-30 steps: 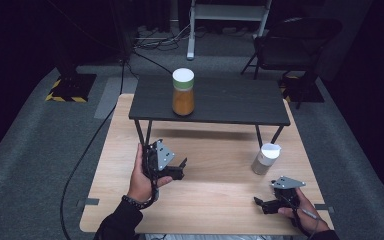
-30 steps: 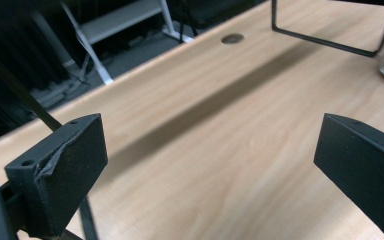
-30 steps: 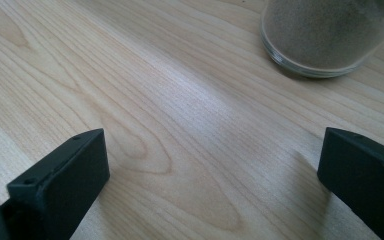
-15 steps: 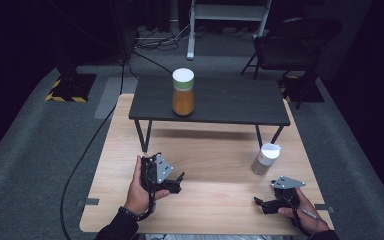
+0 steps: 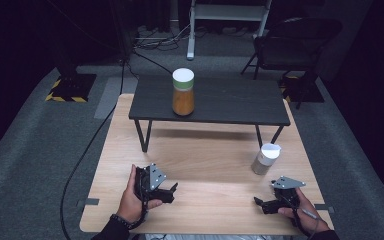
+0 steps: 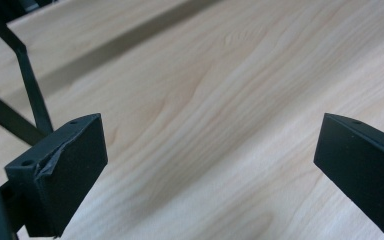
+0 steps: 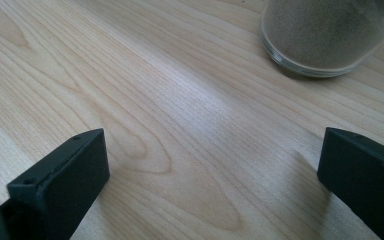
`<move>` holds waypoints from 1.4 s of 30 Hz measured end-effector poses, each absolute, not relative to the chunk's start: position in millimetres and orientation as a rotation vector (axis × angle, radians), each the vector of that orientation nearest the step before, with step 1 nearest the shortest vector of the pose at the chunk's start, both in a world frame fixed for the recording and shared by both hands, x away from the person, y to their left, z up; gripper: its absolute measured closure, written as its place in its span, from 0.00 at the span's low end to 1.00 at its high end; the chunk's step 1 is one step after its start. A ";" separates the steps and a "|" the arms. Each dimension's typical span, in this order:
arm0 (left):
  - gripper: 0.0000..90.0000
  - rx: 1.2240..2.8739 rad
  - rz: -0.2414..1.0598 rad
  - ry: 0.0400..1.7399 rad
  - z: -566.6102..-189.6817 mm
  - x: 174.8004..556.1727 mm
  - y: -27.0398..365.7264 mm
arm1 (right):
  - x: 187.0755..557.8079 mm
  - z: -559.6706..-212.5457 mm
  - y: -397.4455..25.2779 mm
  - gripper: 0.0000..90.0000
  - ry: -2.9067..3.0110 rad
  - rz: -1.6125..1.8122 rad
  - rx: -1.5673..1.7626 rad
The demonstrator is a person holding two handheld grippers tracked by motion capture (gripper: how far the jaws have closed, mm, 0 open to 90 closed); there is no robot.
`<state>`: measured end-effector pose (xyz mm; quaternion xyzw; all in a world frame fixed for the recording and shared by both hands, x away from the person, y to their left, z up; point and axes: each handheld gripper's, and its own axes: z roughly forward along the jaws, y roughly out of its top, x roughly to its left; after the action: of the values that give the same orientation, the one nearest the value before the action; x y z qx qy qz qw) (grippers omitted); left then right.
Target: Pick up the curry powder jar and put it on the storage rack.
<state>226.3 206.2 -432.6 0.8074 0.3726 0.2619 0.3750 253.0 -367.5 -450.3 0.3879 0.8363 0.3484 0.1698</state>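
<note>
The small jar (image 5: 266,159) with a white lid and grey, sandy contents stands upright on the wooden table (image 5: 205,160), close to the right edge and a little in front of the right legs of the low black bench (image 5: 215,102). In the right gripper view its glass base (image 7: 325,37) sits at the top, ahead of the jaws and apart from them.

The right gripper (image 5: 260,203) lies low over the table near the front right corner, held in the person's right hand (image 5: 300,215), just in front of the small jar and not touching it. Its jaws stand wide apart with nothing between them but bare wood.

The left gripper (image 5: 172,190) is held in the left hand (image 5: 132,200) near the front edge, left of the middle, well apart from the small jar. Its jaws are likewise spread wide and empty, over bare wood, with a black bench leg (image 6: 30,85) showing at the left of the left gripper view.

A taller jar (image 5: 183,92) with a white lid, a green band and orange-brown contents stands upright on the bench top, left of its middle. The bench stands across the far half of the table.
</note>
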 end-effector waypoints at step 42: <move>0.01 2.148 0.436 1.128 -451.8 253.1 274.2 | 252.7 -450.4 -367.3 0.00 2.375 0.990 1.104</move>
<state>253.1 274.2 -451.8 0.8221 0.4315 0.1667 0.3318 252.7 -367.3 -450.4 0.3886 0.8359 0.3484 0.1701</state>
